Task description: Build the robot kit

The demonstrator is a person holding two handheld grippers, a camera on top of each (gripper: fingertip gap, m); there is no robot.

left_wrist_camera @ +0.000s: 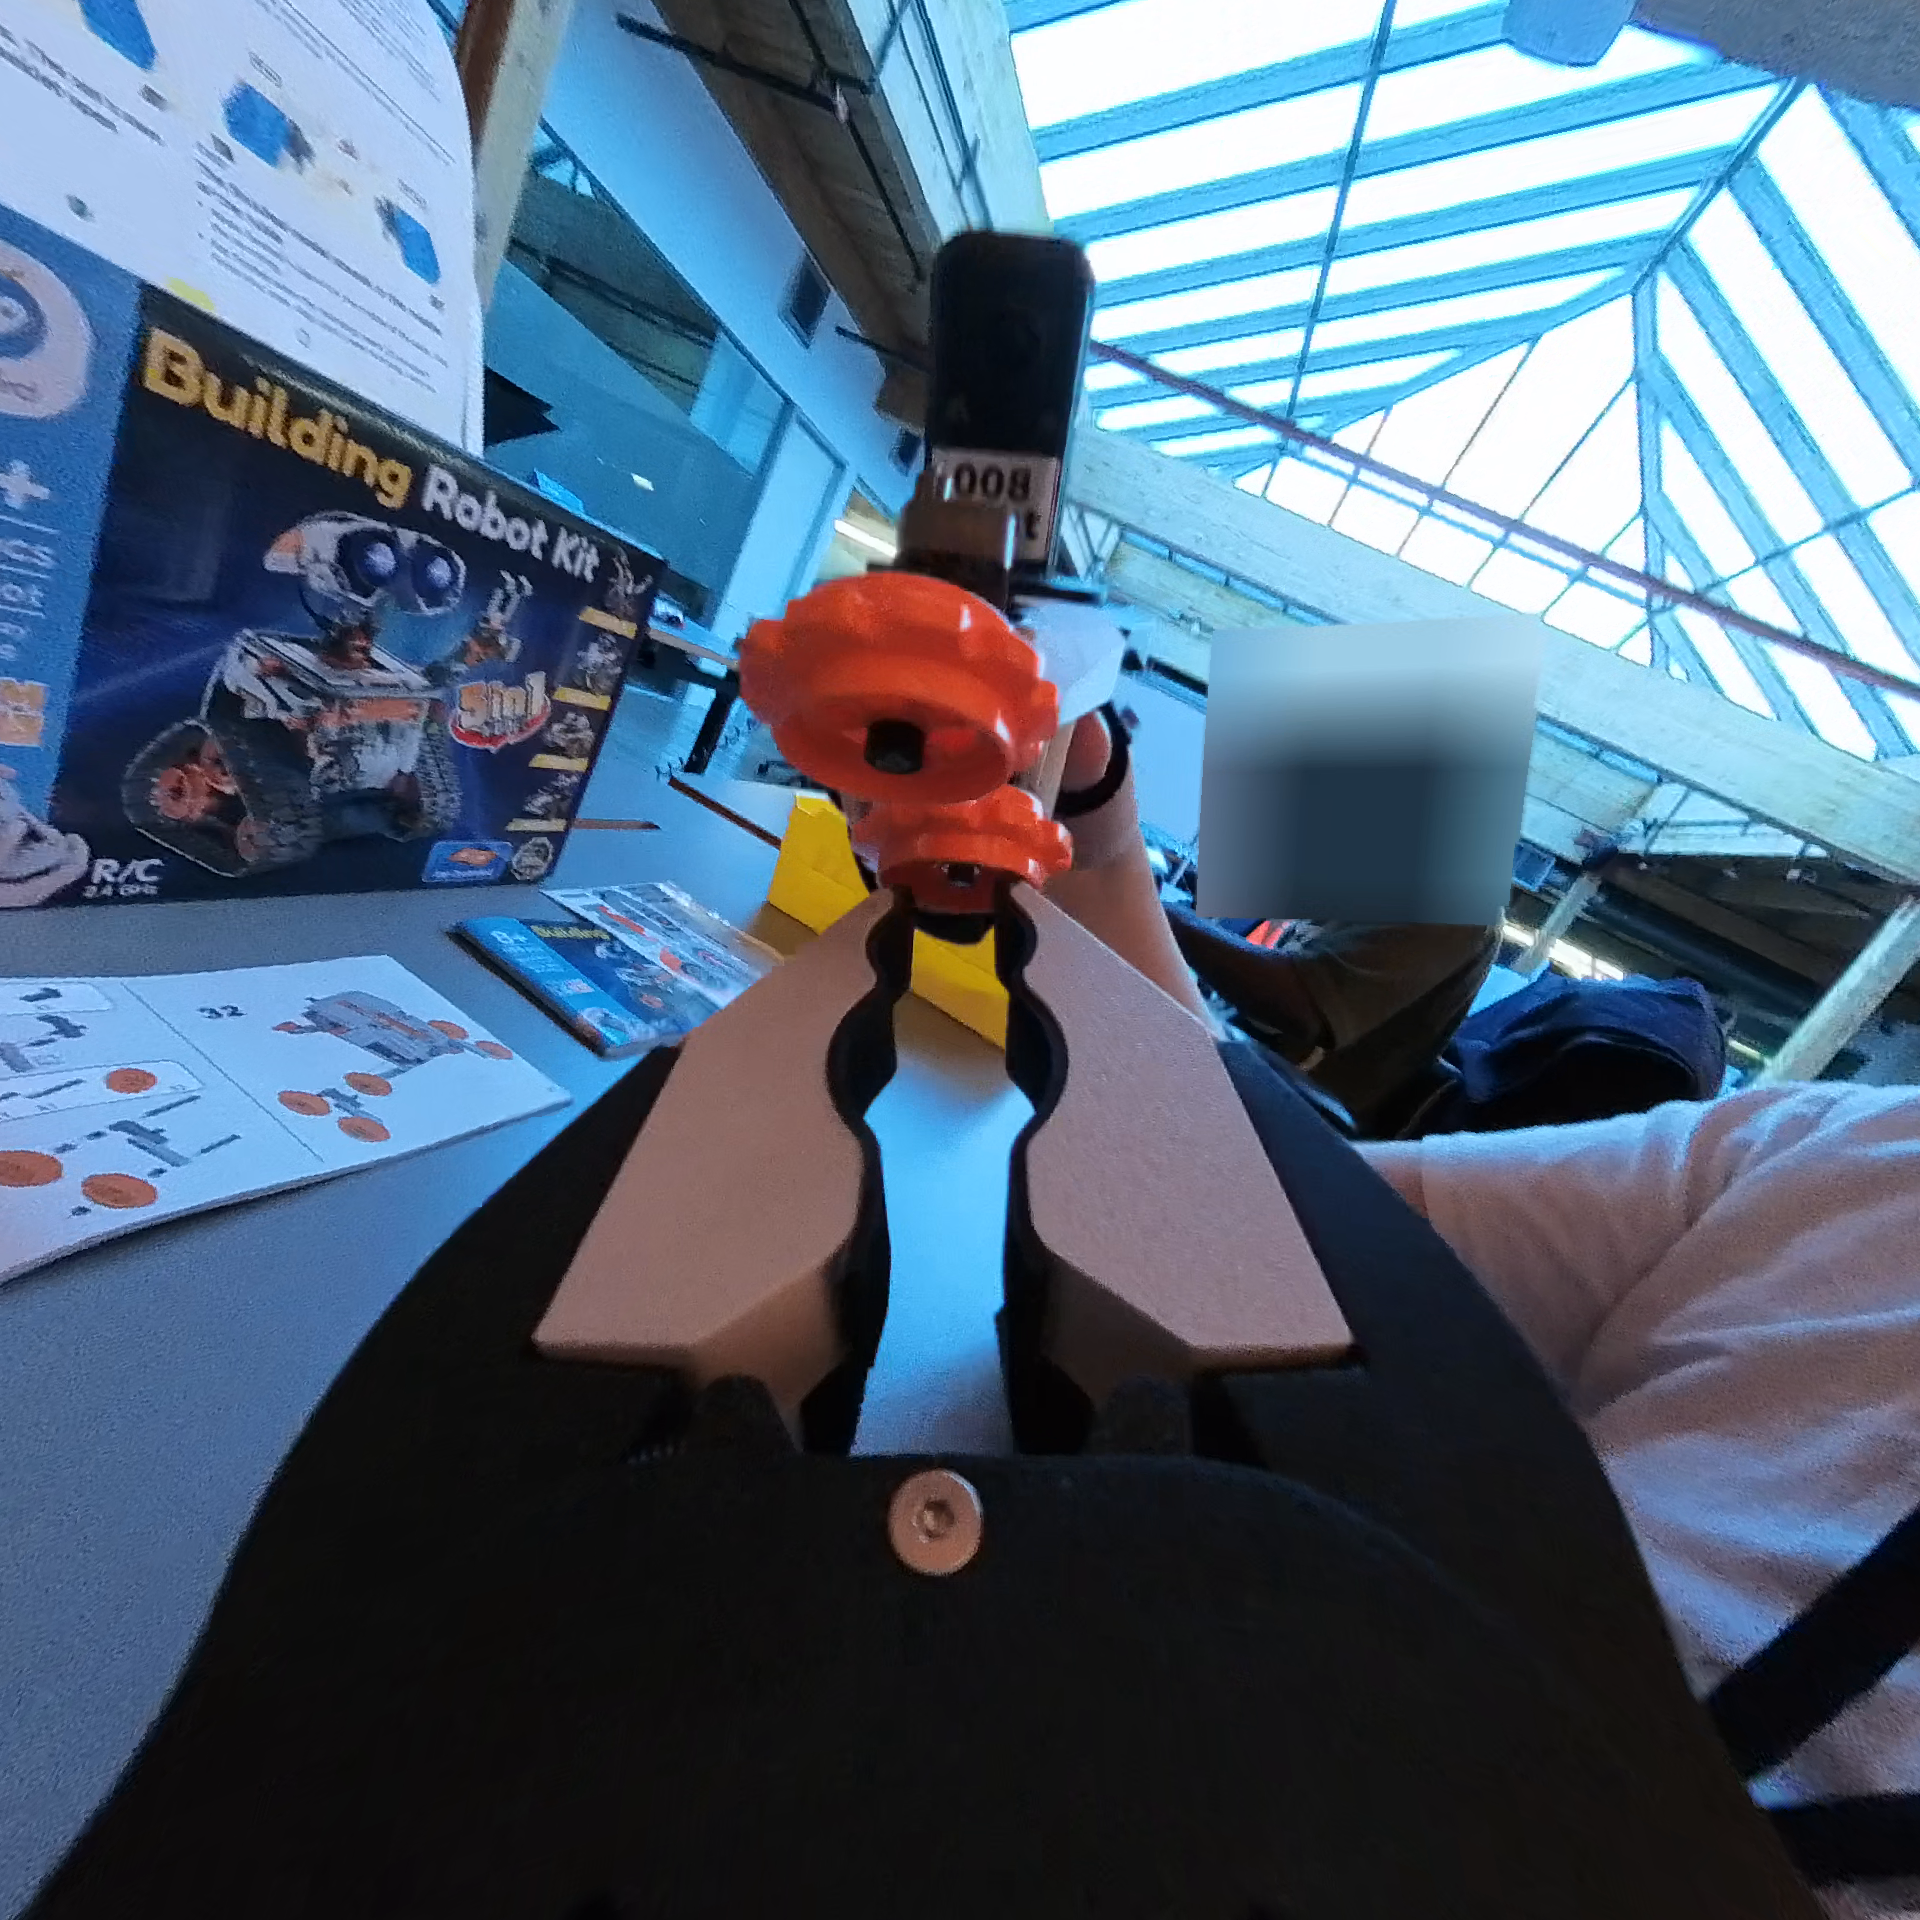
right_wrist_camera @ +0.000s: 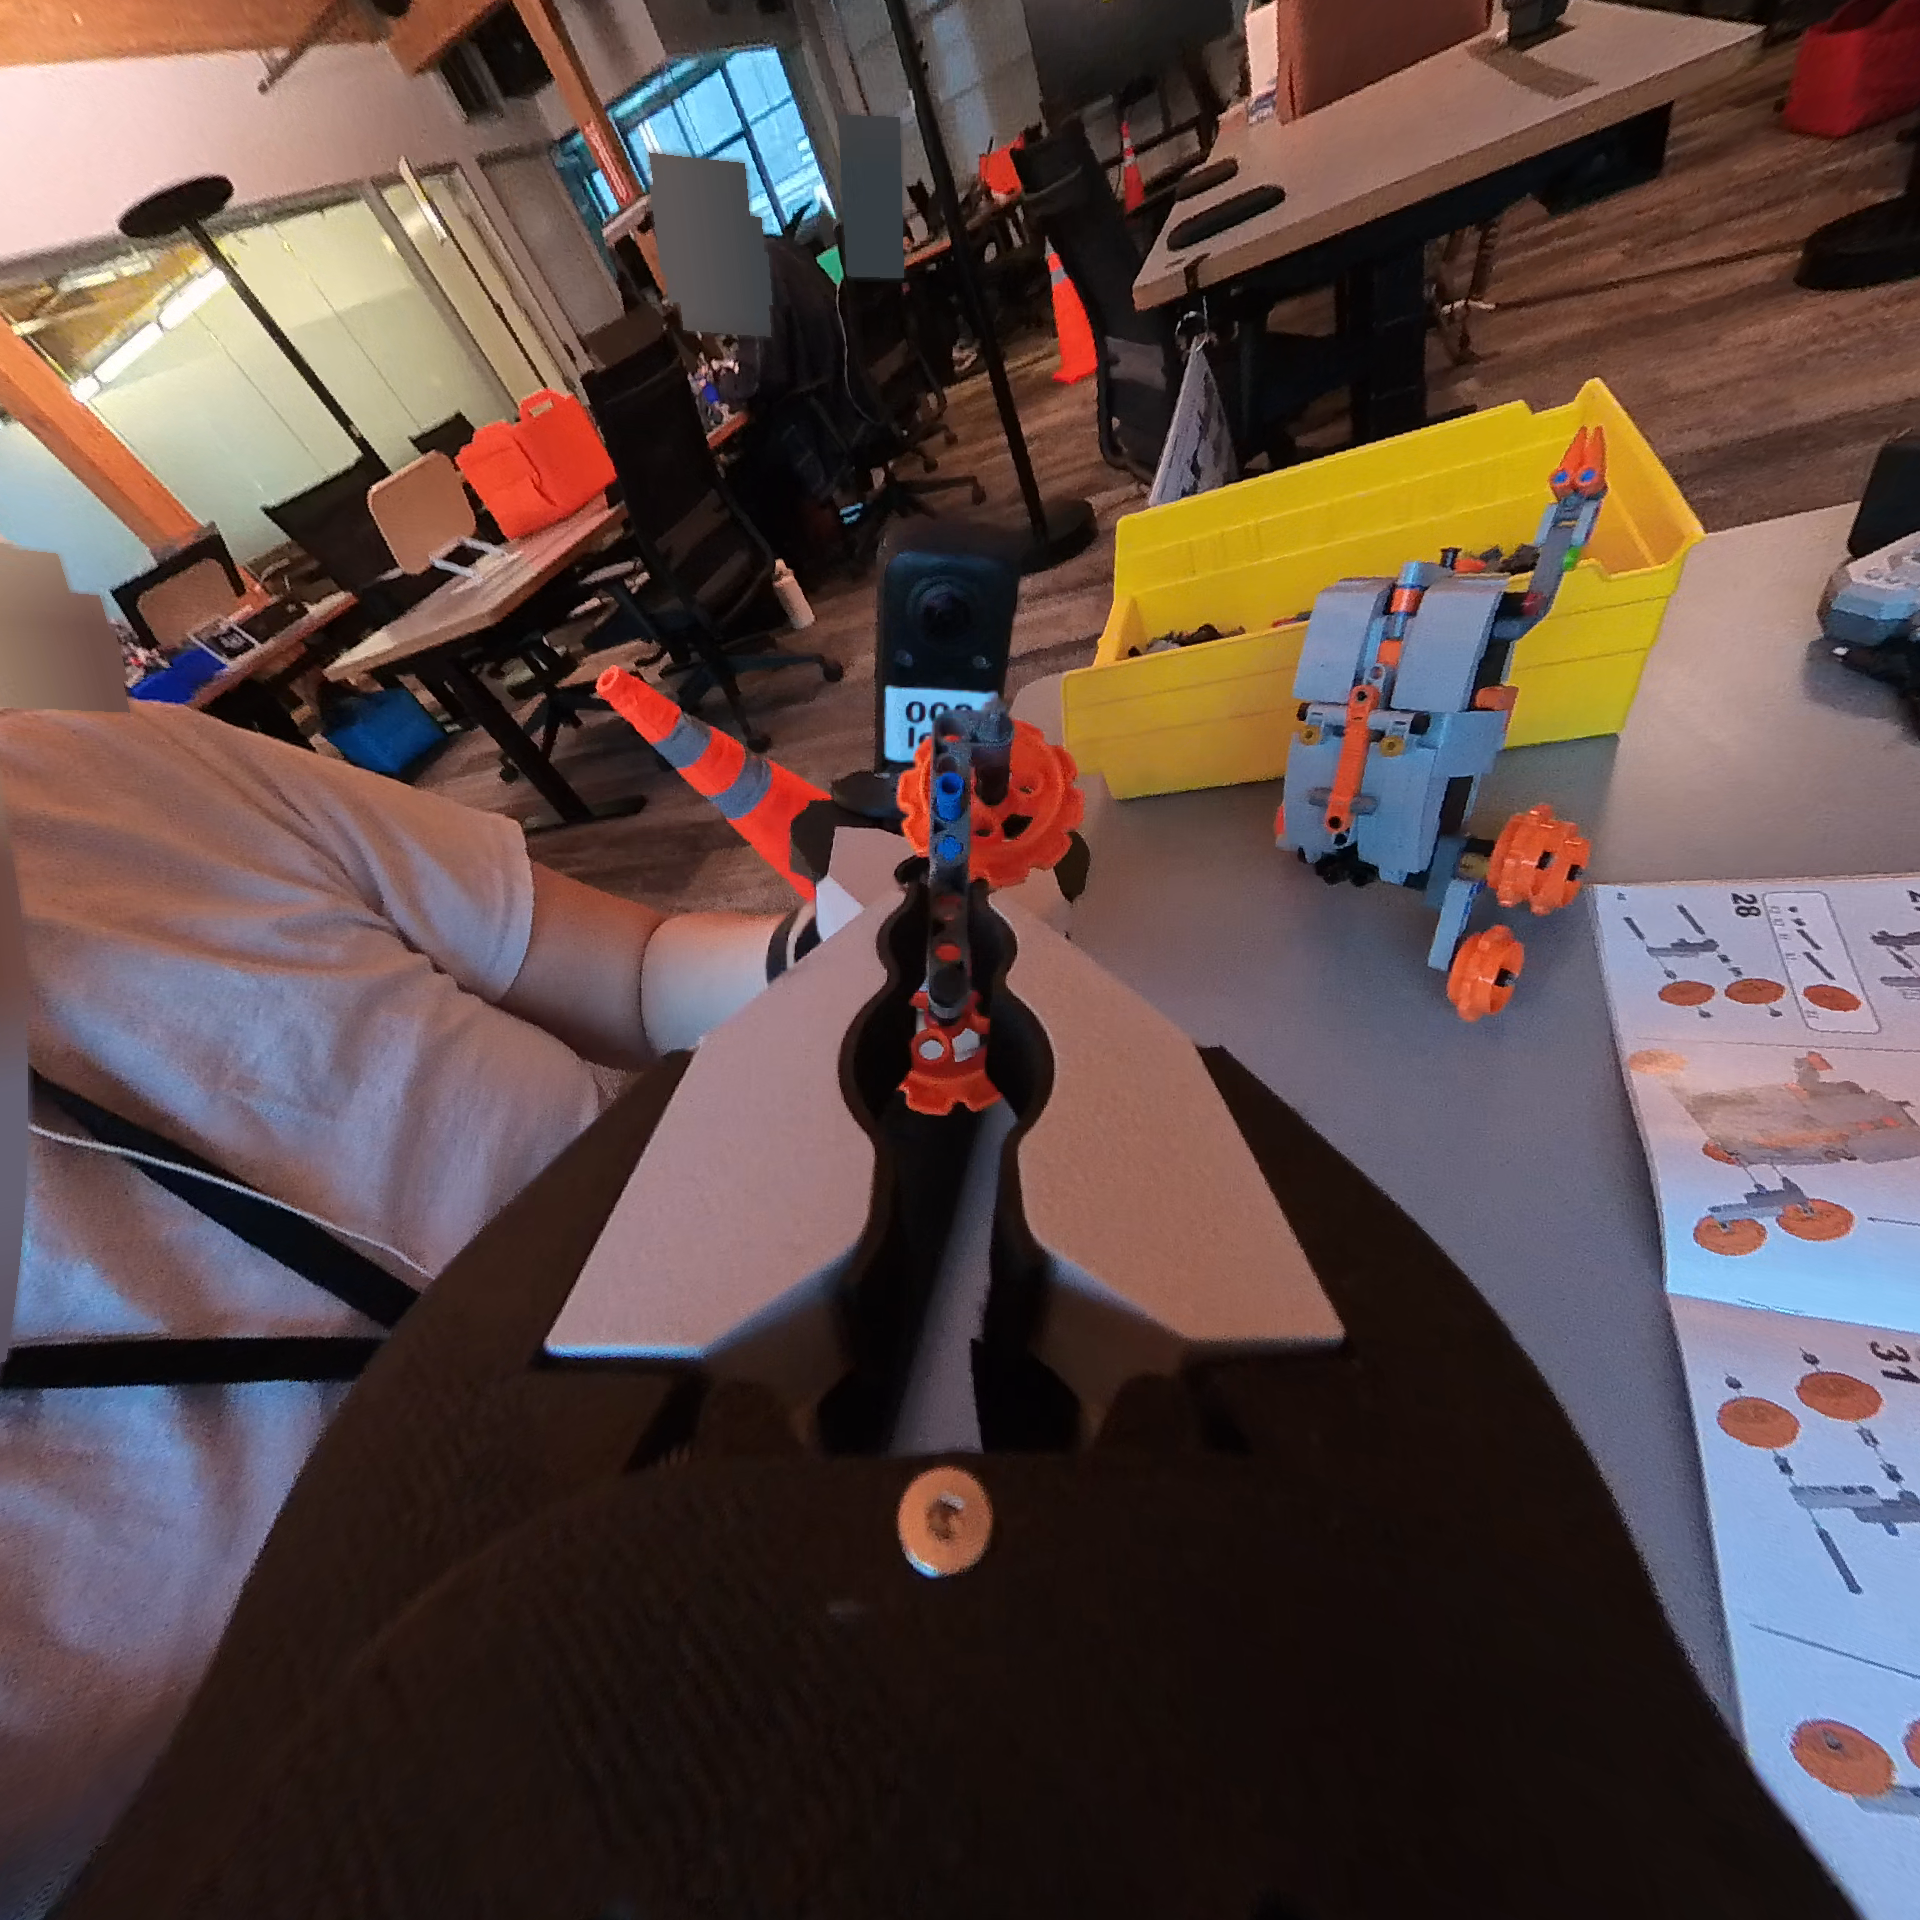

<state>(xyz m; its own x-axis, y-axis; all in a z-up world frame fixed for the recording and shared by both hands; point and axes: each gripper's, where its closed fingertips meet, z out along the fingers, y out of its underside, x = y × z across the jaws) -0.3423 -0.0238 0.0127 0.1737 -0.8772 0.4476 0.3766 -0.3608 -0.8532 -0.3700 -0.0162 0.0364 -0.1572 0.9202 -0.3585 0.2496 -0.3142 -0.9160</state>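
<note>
A small sub-assembly hangs between my two grippers above the grey table (left_wrist_camera: 156, 1403). It is a dark grey beam (right_wrist_camera: 951, 883) with blue pins, a large orange toothed wheel (left_wrist_camera: 894, 707) and a small orange toothed wheel (left_wrist_camera: 966, 842). My left gripper (left_wrist_camera: 956, 906) is shut on the hub just below the small wheel. My right gripper (right_wrist_camera: 948, 904) is shut on the beam, with a small orange wheel (right_wrist_camera: 945, 1065) sitting in the hollow between its fingers and the large wheel (right_wrist_camera: 992, 800) beyond its tips. Each gripper's black camera (left_wrist_camera: 1008, 353) faces the other.
A grey and orange robot model (right_wrist_camera: 1392, 727) lies on the table before a yellow parts bin (right_wrist_camera: 1247, 665). Open instruction booklets (right_wrist_camera: 1766, 1143) (left_wrist_camera: 208, 1091), a leaflet (left_wrist_camera: 623, 966) and the kit box (left_wrist_camera: 312, 644) sit around. A person's arm (right_wrist_camera: 312, 914) is at the left. The grippers are tip to tip, or close to it.
</note>
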